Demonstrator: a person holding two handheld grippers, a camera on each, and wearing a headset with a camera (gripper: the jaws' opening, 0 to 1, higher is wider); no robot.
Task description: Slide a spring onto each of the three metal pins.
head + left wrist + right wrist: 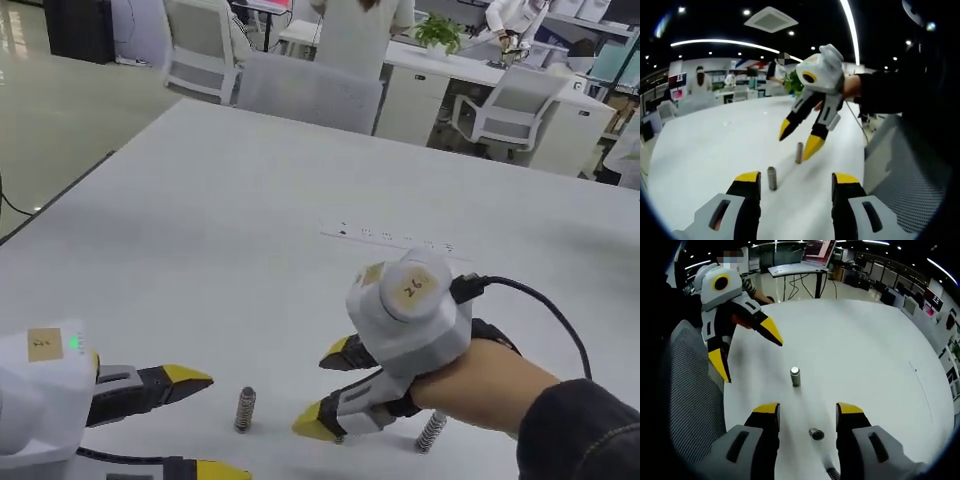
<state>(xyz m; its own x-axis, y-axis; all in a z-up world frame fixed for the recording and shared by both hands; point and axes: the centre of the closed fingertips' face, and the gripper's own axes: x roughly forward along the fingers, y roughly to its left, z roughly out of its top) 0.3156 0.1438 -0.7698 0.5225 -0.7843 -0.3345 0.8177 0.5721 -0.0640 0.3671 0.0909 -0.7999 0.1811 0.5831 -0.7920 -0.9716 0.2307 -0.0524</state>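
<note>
Three small metal pieces stand on the white table [300, 200]. An upright pin wrapped in a spring [245, 408] sits between the two grippers and appears again in the gripper views [772, 178] [795, 376]. A second pin [815, 433], seen from above, lies between my right gripper's jaws, and it also stands [799, 152] by that gripper's yellow tips. A tilted spring [431, 430] leans under the hand. My right gripper [325, 390] [808, 409] is open and holds nothing. Facing it from the left, my left gripper [205, 424] [796, 178] is open too.
A white power strip [390, 238] lies flat further back on the table. The right gripper's black cable [540, 305] trails to the right. Grey office chairs [310, 95] and desks stand beyond the far edge, with people behind them.
</note>
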